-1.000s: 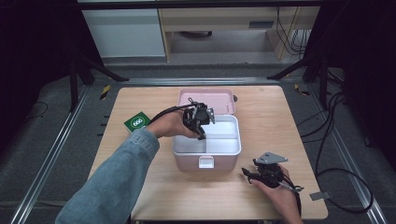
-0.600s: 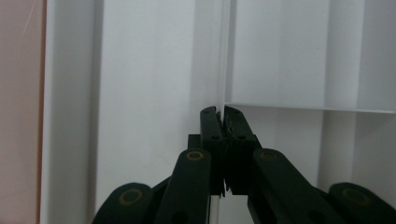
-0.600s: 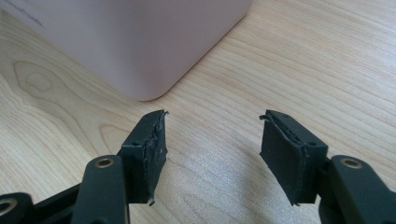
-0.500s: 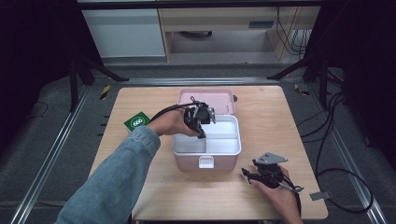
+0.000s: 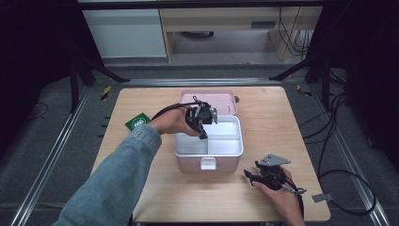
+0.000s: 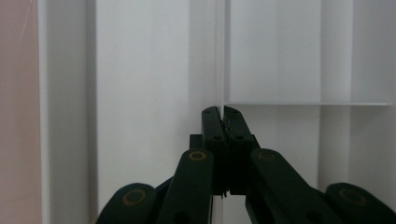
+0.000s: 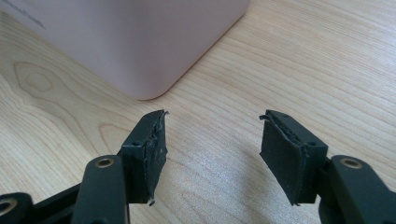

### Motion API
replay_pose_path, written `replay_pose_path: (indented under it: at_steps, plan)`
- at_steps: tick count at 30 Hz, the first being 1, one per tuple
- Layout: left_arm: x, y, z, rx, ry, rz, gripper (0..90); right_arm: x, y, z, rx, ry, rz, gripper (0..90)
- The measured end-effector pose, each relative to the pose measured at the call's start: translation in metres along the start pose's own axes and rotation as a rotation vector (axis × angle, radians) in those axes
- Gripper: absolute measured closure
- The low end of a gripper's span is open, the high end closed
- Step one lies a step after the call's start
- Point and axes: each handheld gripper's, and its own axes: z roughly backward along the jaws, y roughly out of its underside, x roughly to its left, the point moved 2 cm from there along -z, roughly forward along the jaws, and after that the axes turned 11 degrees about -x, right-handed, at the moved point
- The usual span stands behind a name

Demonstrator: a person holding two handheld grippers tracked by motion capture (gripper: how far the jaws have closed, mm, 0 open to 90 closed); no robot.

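A: Why is the left gripper (image 5: 203,128) reaching down into the pink box (image 5: 188,162)?

B: It has gone for the white insert tray (image 5: 226,145) that sits inside the box. In the left gripper view the jaws are pressed together on the thin white divider wall (image 6: 220,70) that splits the tray into compartments. That wall is the only upright, narrow edge in there, so my guess is it serves as a handle for lifting the tray.

A: And where exactly is the box?

B: Near the middle of the wooden table (image 5: 141,188), with its latch facing the near edge. Its pink lid (image 5: 208,96) lies open at the far side, just behind the box, which leaves the top free for the hand to come in from the left.

A: What about the right gripper (image 5: 248,176)?

B: It rests at the near right of the table, close to the box's near right corner but apart from it. In the right gripper view its jaws stand well apart with nothing but bare wood between them, and the rounded box corner lies just ahead. It looks parked there, ready to steady the box if the tray sticks

A: Anything else around?

B: A green card (image 5: 137,122) lies on the left part of the table, clear of the work
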Motion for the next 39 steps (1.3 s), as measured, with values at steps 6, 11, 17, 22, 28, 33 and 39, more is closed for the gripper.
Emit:
replay_pose_path:
  at_steps: [6,11,17,22,28,33,39]
  plan:
    - [0.001,0.000,0.005,-0.017,0.010,0.006,89.7,-0.001,0.000,0.001,0.000,0.002,-0.001,40.4]
    - [-0.001,-0.001,0.011,-0.034,0.000,0.004,89.8,0.000,0.000,0.001,0.000,0.002,-0.001,40.4]
    - [-0.004,-0.005,0.028,-0.072,-0.017,0.001,89.9,0.000,0.000,0.001,-0.001,0.003,0.001,40.4]
    - [-0.010,-0.009,0.049,-0.098,-0.055,-0.007,89.8,-0.001,0.000,0.000,-0.004,0.004,0.003,40.3]
    - [-0.012,-0.005,0.073,-0.138,-0.137,0.015,89.8,0.000,-0.001,0.001,-0.003,0.013,0.001,39.6]
    - [-0.021,0.005,0.097,-0.163,-0.184,0.031,89.8,0.001,0.000,0.004,-0.009,0.021,-0.003,39.7]
    - [-0.033,0.030,0.120,-0.180,-0.227,0.064,89.8,0.002,-0.001,0.002,-0.014,0.011,-0.020,39.4]
